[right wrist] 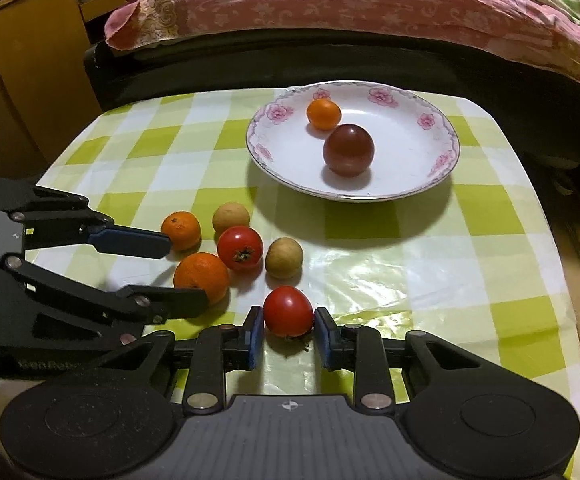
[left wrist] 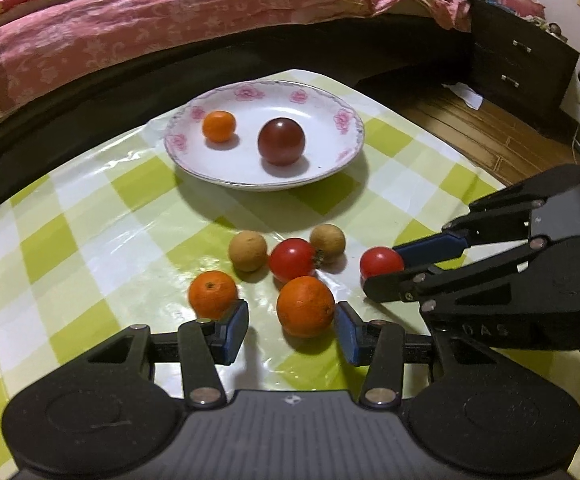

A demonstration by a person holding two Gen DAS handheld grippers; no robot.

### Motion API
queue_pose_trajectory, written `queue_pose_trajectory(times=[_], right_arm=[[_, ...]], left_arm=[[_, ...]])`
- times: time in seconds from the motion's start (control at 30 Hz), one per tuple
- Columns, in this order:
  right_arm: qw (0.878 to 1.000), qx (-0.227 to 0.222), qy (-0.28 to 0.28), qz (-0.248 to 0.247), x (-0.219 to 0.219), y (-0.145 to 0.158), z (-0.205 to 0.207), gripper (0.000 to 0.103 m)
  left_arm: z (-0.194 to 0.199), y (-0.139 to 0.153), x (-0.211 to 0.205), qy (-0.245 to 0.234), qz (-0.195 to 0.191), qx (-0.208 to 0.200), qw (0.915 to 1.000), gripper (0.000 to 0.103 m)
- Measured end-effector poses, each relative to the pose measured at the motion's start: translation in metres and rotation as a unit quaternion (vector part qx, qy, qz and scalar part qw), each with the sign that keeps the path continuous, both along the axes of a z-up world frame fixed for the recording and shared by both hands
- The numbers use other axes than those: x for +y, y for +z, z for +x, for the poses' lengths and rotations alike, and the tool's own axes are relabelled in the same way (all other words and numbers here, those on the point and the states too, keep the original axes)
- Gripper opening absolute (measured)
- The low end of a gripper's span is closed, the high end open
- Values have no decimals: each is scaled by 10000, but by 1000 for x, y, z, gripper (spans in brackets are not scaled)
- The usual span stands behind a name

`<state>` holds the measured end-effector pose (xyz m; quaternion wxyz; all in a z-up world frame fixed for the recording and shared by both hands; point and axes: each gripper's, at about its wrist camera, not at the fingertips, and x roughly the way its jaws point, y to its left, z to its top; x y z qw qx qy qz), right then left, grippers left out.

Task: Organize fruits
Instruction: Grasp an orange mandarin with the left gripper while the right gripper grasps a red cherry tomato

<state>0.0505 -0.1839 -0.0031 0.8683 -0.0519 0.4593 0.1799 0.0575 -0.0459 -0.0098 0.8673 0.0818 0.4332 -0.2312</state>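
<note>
On the checked table (right wrist: 410, 248), left to right: left gripper (right wrist: 185, 270) stood open about an orange (right wrist: 201, 277); right gripper (right wrist: 288, 326) clamped a tomato (right wrist: 287, 311); plate (right wrist: 442, 160) held two fruits; six remained outside.

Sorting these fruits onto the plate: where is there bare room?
Plate: free right half, beside the dark tomato and small orange. Tablecloth bare right of the plate's shadow. Crowded: the loose fruit cluster by both grippers.
</note>
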Motion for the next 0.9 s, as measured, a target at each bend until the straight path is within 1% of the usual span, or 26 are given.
queue_pose_trajectory(times=[0.3, 0.43, 0.6, 0.7, 0.9], right_arm=[[9999, 35, -119, -41, -6, 0, 5, 24], [9998, 34, -148, -93, -7, -1, 8, 24], [9996, 96, -198, -158, -4, -1, 10, 25], [9995, 133, -218, -197, 0, -1, 9, 25], [9995, 204, -79, -237, 11, 0, 5, 25]], left_arm=[[3, -7, -3, 50, -159, 69, 9998, 51], [3, -7, -1, 66, -298, 119, 9995, 45], [-2, -1, -1, -17, -236, 38, 9997, 39], [-5, 0, 3, -8, -213, 41, 9998, 39], [-14, 0, 18, 132, -198, 94, 9997, 39]])
